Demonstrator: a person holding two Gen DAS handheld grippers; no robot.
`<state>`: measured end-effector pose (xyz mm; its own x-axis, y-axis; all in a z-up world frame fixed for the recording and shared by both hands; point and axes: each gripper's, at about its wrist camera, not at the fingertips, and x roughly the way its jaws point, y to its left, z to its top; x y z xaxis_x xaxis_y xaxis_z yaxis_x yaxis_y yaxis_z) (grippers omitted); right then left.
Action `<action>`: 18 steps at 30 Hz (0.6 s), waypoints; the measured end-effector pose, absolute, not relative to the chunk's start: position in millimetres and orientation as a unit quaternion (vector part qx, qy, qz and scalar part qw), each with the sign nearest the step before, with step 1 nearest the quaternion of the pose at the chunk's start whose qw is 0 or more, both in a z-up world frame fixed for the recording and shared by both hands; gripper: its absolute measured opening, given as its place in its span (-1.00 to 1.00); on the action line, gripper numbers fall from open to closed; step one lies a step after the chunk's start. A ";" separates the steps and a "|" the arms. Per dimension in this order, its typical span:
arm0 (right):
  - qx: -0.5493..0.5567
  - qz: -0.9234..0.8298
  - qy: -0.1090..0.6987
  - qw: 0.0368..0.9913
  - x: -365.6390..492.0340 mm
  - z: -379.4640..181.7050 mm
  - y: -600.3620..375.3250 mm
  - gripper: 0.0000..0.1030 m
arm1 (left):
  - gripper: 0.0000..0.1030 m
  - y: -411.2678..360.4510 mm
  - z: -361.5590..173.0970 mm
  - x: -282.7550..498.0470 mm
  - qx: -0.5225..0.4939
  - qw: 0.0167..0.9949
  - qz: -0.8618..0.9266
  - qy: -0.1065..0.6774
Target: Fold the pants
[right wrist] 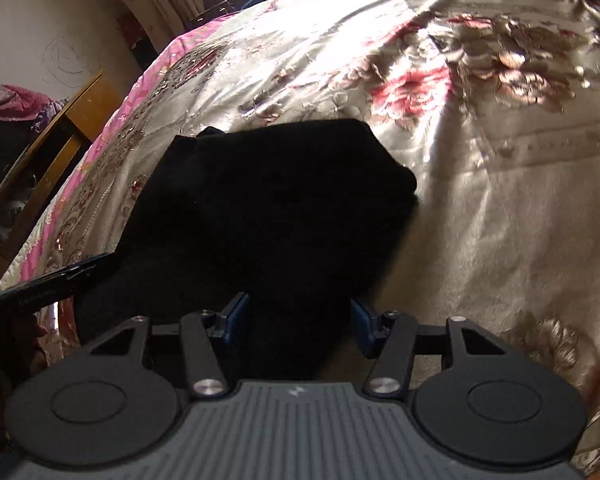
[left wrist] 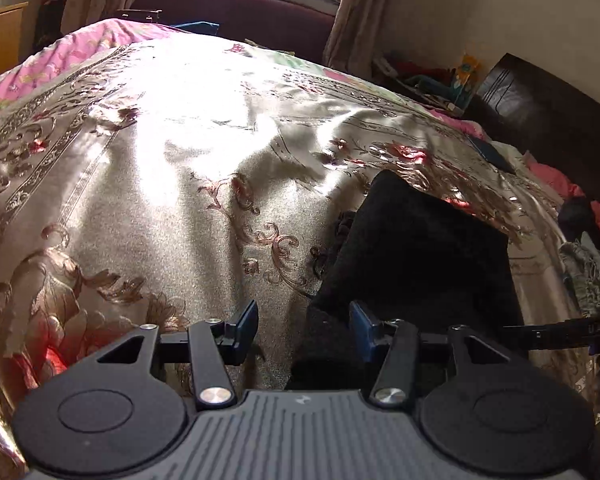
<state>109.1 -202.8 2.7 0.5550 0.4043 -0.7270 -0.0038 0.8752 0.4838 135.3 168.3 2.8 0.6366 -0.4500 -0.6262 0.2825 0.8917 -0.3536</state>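
The black pants (right wrist: 268, 200) lie folded in a compact bundle on the shiny floral bedspread (right wrist: 500, 220). In the left wrist view the pants (left wrist: 416, 248) lie to the right, their near corner between the fingers. My left gripper (left wrist: 304, 330) is open and holds nothing. My right gripper (right wrist: 298, 326) is open over the near edge of the pants, the cloth dark between its blue pads (right wrist: 236, 318), and grips nothing that I can see. The left gripper's finger shows at the left edge of the right wrist view (right wrist: 52, 280).
The bedspread (left wrist: 160, 200) covers a wide bed, sunlit at the far side. A pink quilt (left wrist: 80, 44) lies at the far left edge. A dark headboard (left wrist: 540, 108), clutter and clothes (left wrist: 588, 216) are at the right. A wooden cabinet (right wrist: 64, 136) stands beside the bed.
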 end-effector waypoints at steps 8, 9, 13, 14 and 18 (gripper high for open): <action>0.190 0.139 0.451 0.861 195.5 5.4 -195.2 0.02 | 0.29 164.8 0.9 112.0 -0.147 0.898 -0.163 0.382; 0.179 0.143 0.457 0.859 201.9 7.9 -192.5 0.02 | 0.29 161.8 4.2 109.0 -0.142 0.900 -0.156 0.381; 0.088 0.119 0.419 0.896 167.2 43.8 -181.3 0.01 | 0.25 158.4 32.4 89.6 -0.107 0.919 -0.142 0.352; 0.062 0.119 0.398 0.908 149.4 53.5 -176.9 0.01 | 0.26 156.4 38.9 86.2 -0.097 0.922 -0.146 0.344; 0.068 0.184 0.389 0.900 88.2 58.3 -149.0 0.01 | 0.26 134.0 42.5 84.3 -0.045 0.917 -0.159 0.363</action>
